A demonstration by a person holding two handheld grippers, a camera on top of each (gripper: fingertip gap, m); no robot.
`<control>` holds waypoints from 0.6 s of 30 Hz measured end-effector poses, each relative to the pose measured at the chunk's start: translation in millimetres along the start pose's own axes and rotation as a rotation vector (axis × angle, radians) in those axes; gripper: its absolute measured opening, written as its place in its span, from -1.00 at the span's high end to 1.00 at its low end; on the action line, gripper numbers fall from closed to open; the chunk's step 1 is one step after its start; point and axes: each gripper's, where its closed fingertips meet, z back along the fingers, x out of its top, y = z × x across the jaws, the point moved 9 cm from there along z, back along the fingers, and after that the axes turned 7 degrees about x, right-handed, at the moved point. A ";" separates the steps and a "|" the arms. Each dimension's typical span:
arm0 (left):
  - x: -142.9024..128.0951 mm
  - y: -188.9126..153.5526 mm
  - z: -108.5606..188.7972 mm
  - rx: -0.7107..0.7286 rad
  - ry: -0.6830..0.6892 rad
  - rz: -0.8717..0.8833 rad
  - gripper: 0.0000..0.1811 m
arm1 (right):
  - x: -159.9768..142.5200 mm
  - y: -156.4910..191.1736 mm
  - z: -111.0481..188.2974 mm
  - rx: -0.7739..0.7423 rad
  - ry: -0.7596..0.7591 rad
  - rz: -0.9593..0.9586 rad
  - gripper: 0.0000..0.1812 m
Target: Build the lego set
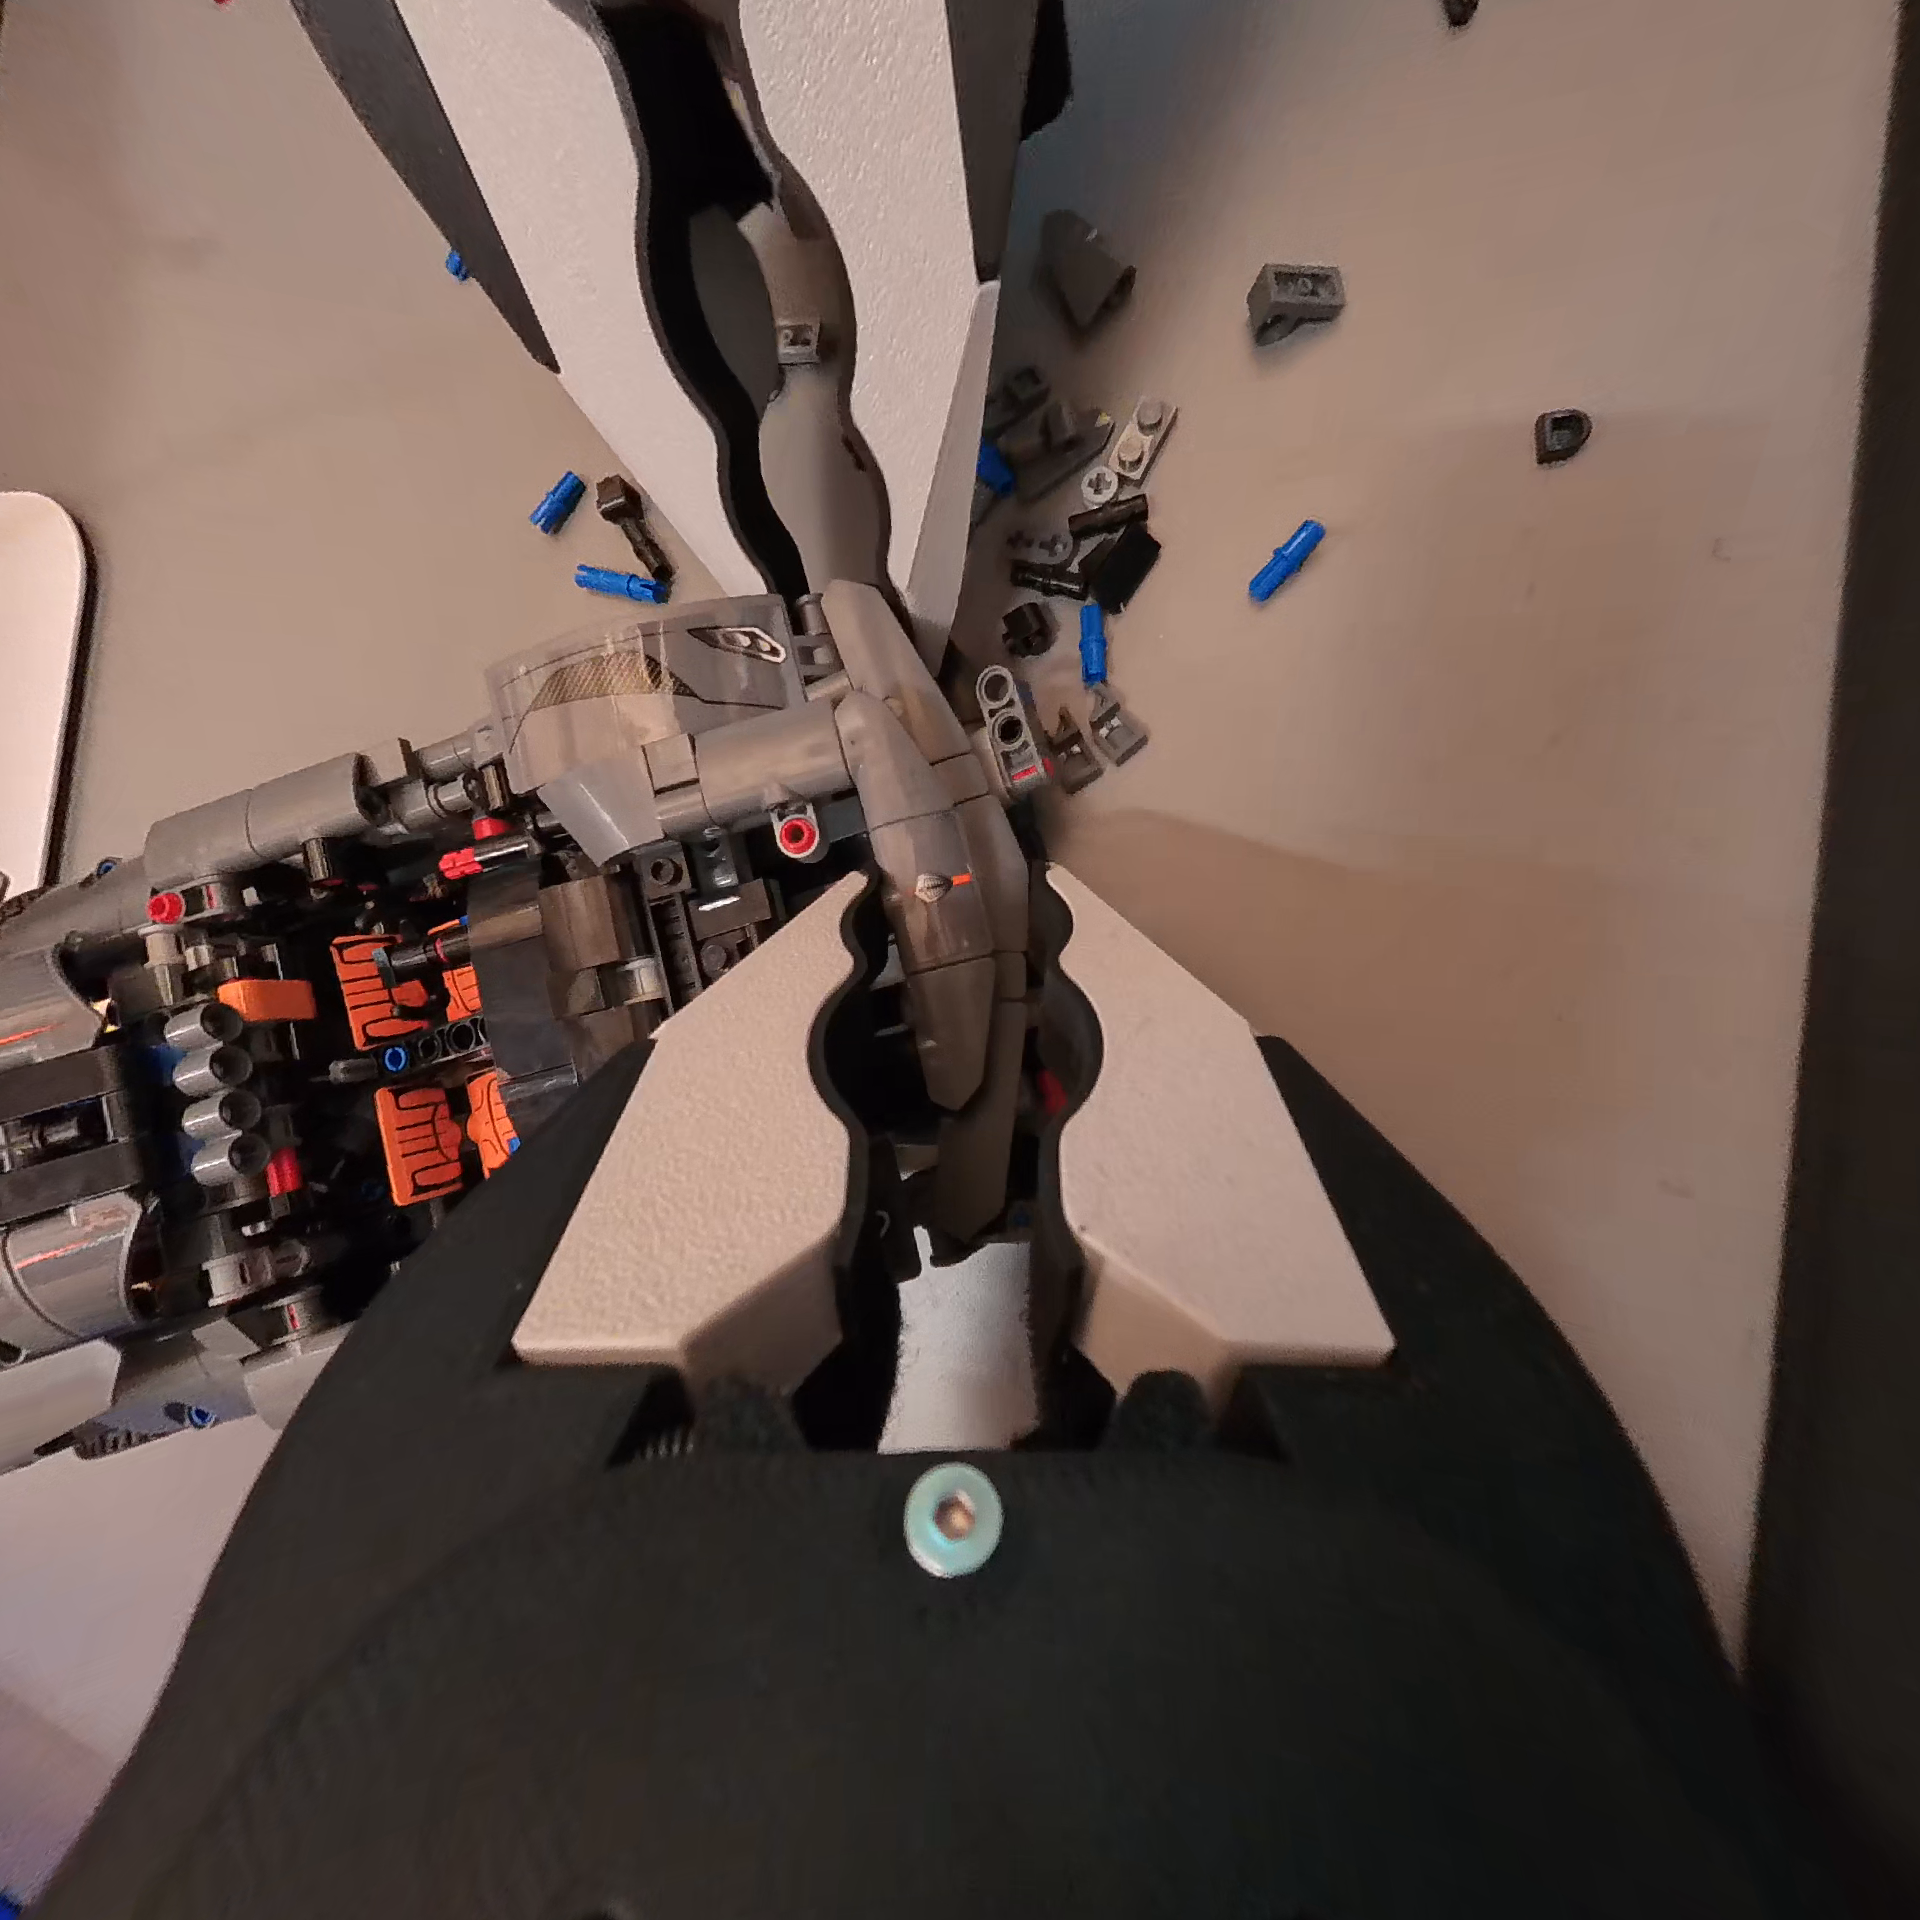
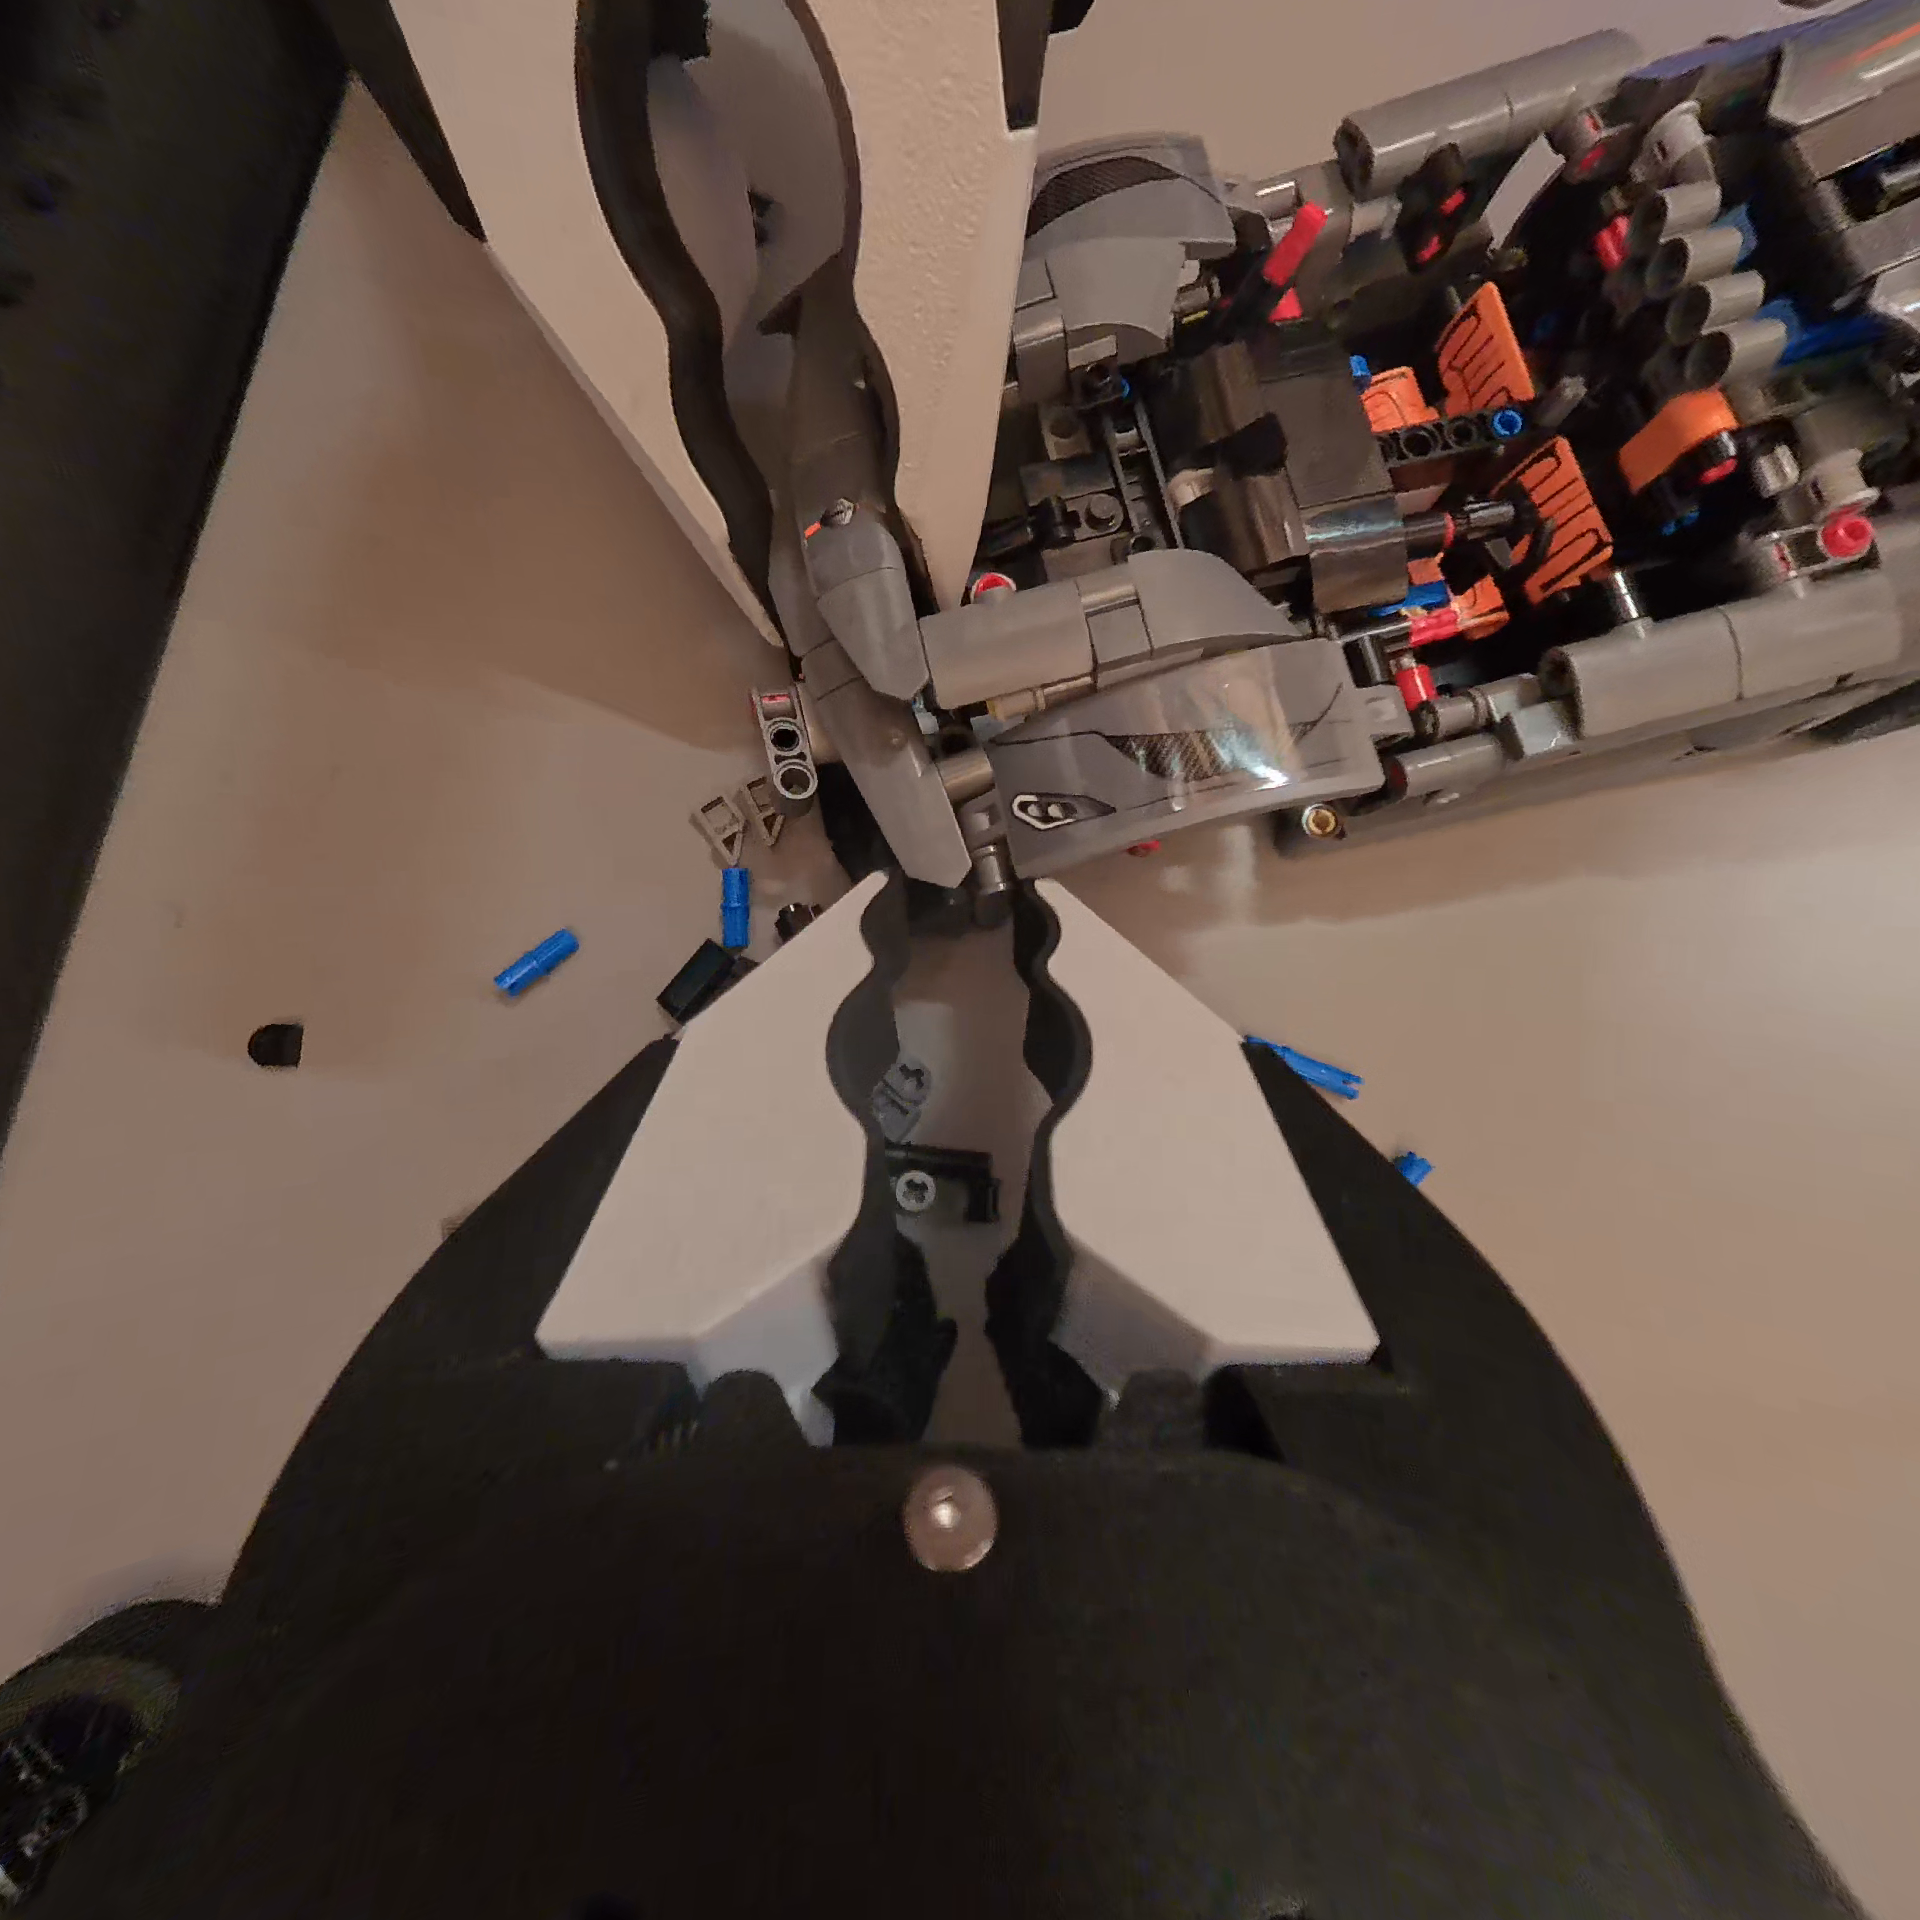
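**Both grippers at the nose of the lego model**

Left wrist view:
- The lego model (image 1: pixel 436 935), a long grey car-like build with orange and black parts inside, lies on the pale table (image 1: pixel 1455 935) and runs from the centre out past the left edge.
- The left gripper (image 1: pixel 951 894) has its two fingers on either side of a curved grey panel (image 1: pixel 940 935) at the model's front end; the wavy black pads sit against the panel, so it is pinching that panel.
- The right gripper (image 1: pixel 914 613) comes in from the top, its fingertips at the same front corner.
- Loose pieces lie on the table to the right of the model: blue pins (image 1: pixel 1285 561), small dark grey bricks (image 1: pixel 1297 299), and a cluster of grey and black bits (image 1: pixel 1091 520).
- A dark strip (image 1: pixel 1860 727) runs down the right edge.

Right wrist view:
- The model (image 2: pixel 1455 468) fills the upper right; its clear curved windscreen piece (image 2: pixel 1195 727) faces the camera.
- The right gripper (image 2: pixel 956 883) has its tips at a small dark connector under the front panel. The fingers stand narrowly apart; whether they actually grip the connector I cannot tell, the tips are in shadow.
- The left gripper (image 2: pixel 852 613) descends from the top, clamped on the grey panel (image 2: pixel 862 582).
- Blue pins (image 2: pixel 535 961) and a black piece (image 2: pixel 696 977) lie on the table (image 2: pixel 312 779) to the left.
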 end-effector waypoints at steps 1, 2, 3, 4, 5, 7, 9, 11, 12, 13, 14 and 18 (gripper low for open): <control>0.2 -0.2 -0.1 0.003 0.001 -0.001 0.73 | 0.1 -0.3 -0.2 0.000 0.001 -0.006 0.81; 0.0 -0.2 0.0 0.004 0.000 -0.002 0.73 | 0.3 -0.4 -0.4 0.002 -0.002 -0.017 0.81; -0.1 -0.1 0.3 0.003 -0.001 -0.001 0.73 | 0.3 -0.9 -0.4 0.008 -0.005 -0.038 0.81; 0.1 0.0 0.2 0.005 0.000 0.001 0.73 | 0.4 -1.8 -0.1 0.012 -0.007 -0.058 0.81; 0.6 0.2 -0.2 0.011 0.003 0.003 0.73 | 0.0 -2.4 0.1 0.015 -0.007 -0.071 0.80; 1.6 0.1 -0.9 0.018 0.009 -0.001 0.73 | -1.4 -3.5 1.5 0.023 -0.003 -0.099 0.79; 1.9 0.7 -1.6 0.025 0.007 0.004 0.73 | -2.0 -5.1 3.0 0.034 -0.007 -0.143 0.79; 1.8 0.9 -1.3 0.023 0.007 0.007 0.73 | -3.9 -6.2 5.0 0.056 -0.007 -0.169 0.79; 1.7 0.9 -1.3 0.026 0.006 0.007 0.73 | -4.4 -6.8 6.5 0.066 -0.013 -0.182 0.79; 1.7 1.1 -1.0 0.024 0.003 0.010 0.73 | -4.9 -7.0 7.6 0.073 -0.021 -0.185 0.79; 1.4 1.1 -0.7 0.018 0.003 0.010 0.73 | -5.7 -6.9 7.7 0.078 -0.020 -0.184 0.79; -1.7 4.5 0.1 0.028 0.015 0.020 0.73 | -5.4 -5.2 5.4 0.063 -0.030 -0.162 0.92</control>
